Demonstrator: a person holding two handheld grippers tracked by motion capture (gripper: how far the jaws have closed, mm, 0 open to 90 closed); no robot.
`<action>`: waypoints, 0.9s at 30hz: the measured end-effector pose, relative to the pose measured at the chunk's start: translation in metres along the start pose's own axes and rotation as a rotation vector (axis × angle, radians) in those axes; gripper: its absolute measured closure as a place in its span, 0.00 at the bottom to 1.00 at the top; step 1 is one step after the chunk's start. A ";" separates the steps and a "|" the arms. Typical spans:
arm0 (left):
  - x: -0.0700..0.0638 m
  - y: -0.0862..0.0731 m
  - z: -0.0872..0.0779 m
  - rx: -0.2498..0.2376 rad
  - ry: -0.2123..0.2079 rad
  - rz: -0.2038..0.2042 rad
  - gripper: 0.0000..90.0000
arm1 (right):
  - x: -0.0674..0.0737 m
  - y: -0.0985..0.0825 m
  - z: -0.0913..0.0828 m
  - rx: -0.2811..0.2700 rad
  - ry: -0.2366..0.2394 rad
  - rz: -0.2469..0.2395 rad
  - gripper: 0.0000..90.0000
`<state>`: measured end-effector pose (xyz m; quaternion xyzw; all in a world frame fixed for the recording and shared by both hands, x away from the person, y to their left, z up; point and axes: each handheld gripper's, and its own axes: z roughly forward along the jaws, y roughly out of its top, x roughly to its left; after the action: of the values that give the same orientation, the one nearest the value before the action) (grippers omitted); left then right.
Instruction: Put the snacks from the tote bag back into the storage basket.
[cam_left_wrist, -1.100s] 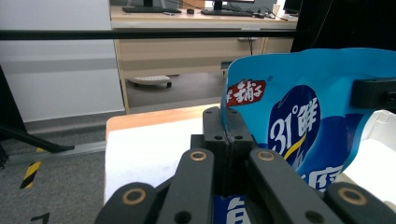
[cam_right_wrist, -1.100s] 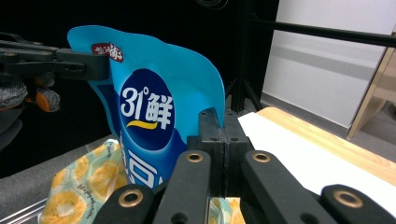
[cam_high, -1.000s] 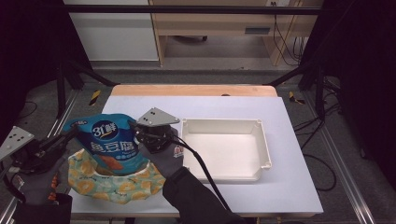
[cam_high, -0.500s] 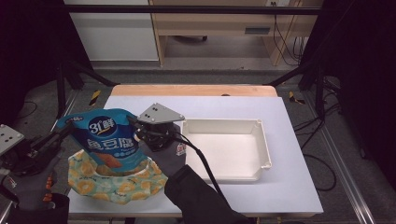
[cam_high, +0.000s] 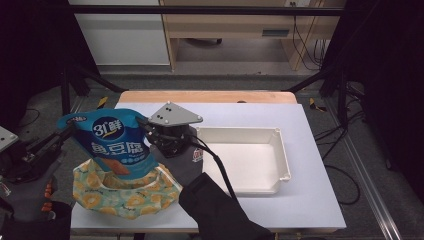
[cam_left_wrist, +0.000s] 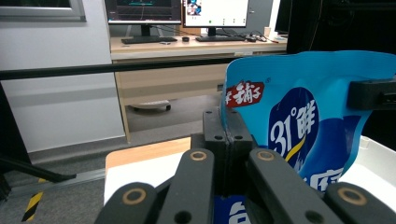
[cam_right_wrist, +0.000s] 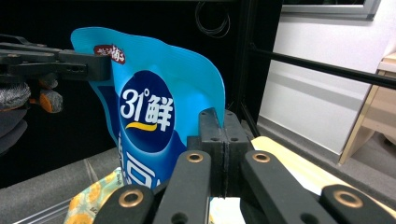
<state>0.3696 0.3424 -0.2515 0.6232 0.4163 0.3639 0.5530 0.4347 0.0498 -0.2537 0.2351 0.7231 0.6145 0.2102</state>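
Pale and wide, the table (cam_high: 310, 150) is filling the middle of the high view, carrying a white tray (cam_high: 280, 150) right of centre and a yellow-patterned cloth bag (cam_high: 125, 195) at lower left. Both tools are holding a blue snack pouch (cam_high: 117, 145) upright above that bag: the left tool (cam_high: 67, 131) is clamping the pouch's upper left corner, and the right tool (cam_high: 146, 129) is clamping its upper right edge, jaws pressed together on the foil in each gripper view.
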 end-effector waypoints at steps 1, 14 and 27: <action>-0.002 0.002 0.000 -0.002 0.000 0.003 1.00 | -0.001 0.002 -0.002 -0.003 0.000 0.001 1.00; -0.030 0.019 0.015 -0.023 -0.048 0.020 1.00 | -0.018 0.015 -0.036 -0.024 -0.031 -0.010 1.00; -0.068 0.029 0.039 -0.034 -0.111 0.045 1.00 | -0.041 0.015 -0.076 -0.040 -0.106 -0.013 1.00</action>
<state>0.3821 0.2637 -0.2271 0.6422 0.3648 0.3479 0.5774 0.4237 -0.0323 -0.2262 0.2585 0.7000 0.6141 0.2571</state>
